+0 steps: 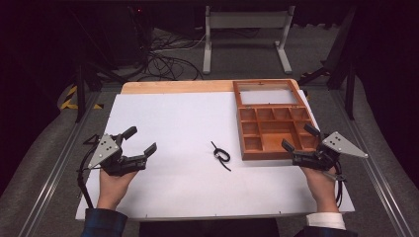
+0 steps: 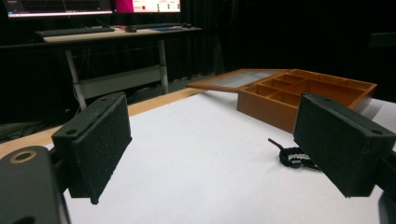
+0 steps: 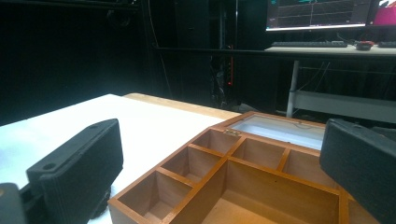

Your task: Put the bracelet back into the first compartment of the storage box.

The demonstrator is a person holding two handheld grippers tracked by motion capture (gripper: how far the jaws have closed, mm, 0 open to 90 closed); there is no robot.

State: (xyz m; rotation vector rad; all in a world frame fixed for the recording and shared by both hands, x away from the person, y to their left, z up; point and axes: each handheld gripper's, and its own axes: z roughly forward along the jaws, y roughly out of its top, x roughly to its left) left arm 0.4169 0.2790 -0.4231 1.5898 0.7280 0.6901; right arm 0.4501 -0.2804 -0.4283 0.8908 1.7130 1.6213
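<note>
Left tongs (image 1: pixel 142 139) were spread wide, nothing between the jaws, hovering low over the white surface (image 1: pixel 178 123) at its left side, pointed right toward the black cord (image 1: pixel 222 156). Left hand (image 1: pixel 114 185) gripped from below, forearm entering at the bottom edge. Right tongs (image 1: pixel 300 138) also released and empty, jaws just at the near right corner of the wooden box (image 1: pixel 274 126), contact unclear. Cord lay mid-surface, just left of the box, apart from both tongs.
</note>
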